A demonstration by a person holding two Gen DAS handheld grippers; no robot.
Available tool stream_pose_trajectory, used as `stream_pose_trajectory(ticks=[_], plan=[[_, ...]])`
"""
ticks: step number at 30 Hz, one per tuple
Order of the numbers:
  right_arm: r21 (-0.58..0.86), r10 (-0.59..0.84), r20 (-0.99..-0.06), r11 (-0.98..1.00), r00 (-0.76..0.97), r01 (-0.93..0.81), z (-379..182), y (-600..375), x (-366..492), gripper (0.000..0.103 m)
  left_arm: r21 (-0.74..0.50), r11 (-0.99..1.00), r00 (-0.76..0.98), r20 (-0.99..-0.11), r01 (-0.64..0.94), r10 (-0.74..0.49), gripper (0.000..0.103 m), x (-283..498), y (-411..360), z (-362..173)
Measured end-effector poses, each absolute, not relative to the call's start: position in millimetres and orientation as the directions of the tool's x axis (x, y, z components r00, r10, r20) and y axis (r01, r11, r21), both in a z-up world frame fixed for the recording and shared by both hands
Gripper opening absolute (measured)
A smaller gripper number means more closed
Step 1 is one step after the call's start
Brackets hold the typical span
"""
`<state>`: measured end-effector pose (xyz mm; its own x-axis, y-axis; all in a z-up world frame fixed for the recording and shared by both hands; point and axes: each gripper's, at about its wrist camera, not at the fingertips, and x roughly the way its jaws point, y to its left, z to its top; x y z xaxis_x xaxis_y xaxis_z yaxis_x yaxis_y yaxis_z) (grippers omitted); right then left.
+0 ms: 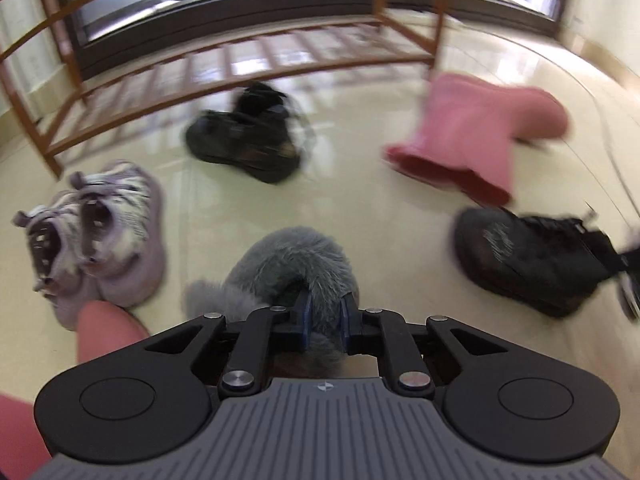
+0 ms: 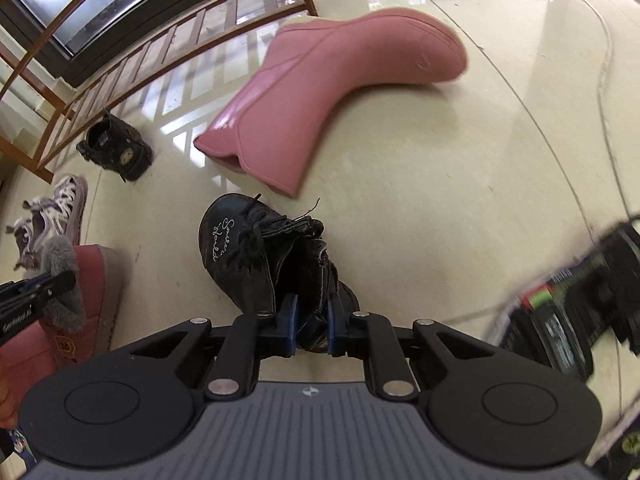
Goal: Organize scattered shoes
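Underfoot, glossy cream floor [image 2: 440, 200] meets a wooden shoe rack [image 1: 240, 60].

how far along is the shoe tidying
Nothing shelved yet: the brown wooden shoe rack looks bare. In hand: left gripper clamps the grey-furred pink slipper; right gripper the black lace-up boot. Pink rubber boot, other black boot and lilac sneakers remain.

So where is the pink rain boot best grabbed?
The pink rain boot lies on its side with the shaft opening facing the grippers. Probably pinch one wall of the open shaft rim from the near side; the toe is rounder and faces away.
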<state>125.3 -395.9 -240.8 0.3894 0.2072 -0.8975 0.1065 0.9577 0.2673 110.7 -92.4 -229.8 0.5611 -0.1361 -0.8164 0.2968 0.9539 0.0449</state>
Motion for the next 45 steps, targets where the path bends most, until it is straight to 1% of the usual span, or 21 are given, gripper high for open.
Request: stream_pose_trajectory(ticks=[3,9,18,23,27,33,36,38,40,43,45], plan=[[0.265,0.203,-0.901,0.957,0.385,0.117,-240.7,-399.8,107.1,0.017,0.045,0.928,0.541,-0.822,0.371,-0.176,0.016,82.0,-104.8,-233.5],[0.267,0.196,-0.907,0.952,0.373,0.148,-240.4,-408.5,67.6,0.016,0.028,0.892,0.497,-0.838,0.452,-0.225,0.016,29.1,-110.2,-232.0],[0.259,0.182,-0.920,0.947,0.346,0.191,-238.5,-416.7,20.3,0.016,0.001,0.860,0.447,-0.855,0.511,-0.264,0.016,-30.7,-102.6,-223.5],[0.258,0.182,-0.925,0.945,0.334,0.201,-237.2,-415.1,-5.7,0.016,-0.002,0.865,0.418,-0.875,0.502,-0.245,0.015,-47.0,-91.2,-219.3],[0.271,0.195,-0.926,0.939,0.323,0.210,-237.7,-412.3,-23.5,0.016,-0.007,0.891,0.398,-0.893,0.454,-0.210,0.015,-54.3,-75.0,-222.1],[0.290,0.219,-0.929,0.931,0.300,0.219,-237.9,-408.4,-43.7,0.017,-0.058,0.924,0.426,-0.875,0.377,-0.229,0.015,-51.5,-58.9,-212.2],[0.293,0.223,-0.929,0.930,0.294,0.220,-237.9,-407.7,-46.5,0.017,-0.055,0.929,0.458,-0.858,0.367,-0.232,0.017,-49.9,-63.1,-206.8],[0.288,0.218,-0.930,0.933,0.296,0.218,-237.5,-407.0,-46.4,0.018,-0.037,0.931,0.482,-0.848,0.362,-0.221,0.023,-48.8,-69.9,-204.2],[0.283,0.212,-0.930,0.934,0.300,0.217,-237.1,-406.6,-45.8,0.019,-0.022,0.935,0.491,-0.846,0.355,-0.206,0.039,-45.7,-76.3,-204.6],[0.264,0.195,-0.933,0.942,0.304,0.208,-236.1,-405.7,-44.6,0.023,0.010,0.936,0.507,-0.843,0.351,-0.181,0.043,-39.2,-86.4,-206.3],[0.250,0.183,-0.935,0.948,0.305,0.197,-234.8,-405.8,-44.1,0.027,0.031,0.937,0.509,-0.845,0.349,-0.162,0.043,-33.6,-93.2,-210.3]])
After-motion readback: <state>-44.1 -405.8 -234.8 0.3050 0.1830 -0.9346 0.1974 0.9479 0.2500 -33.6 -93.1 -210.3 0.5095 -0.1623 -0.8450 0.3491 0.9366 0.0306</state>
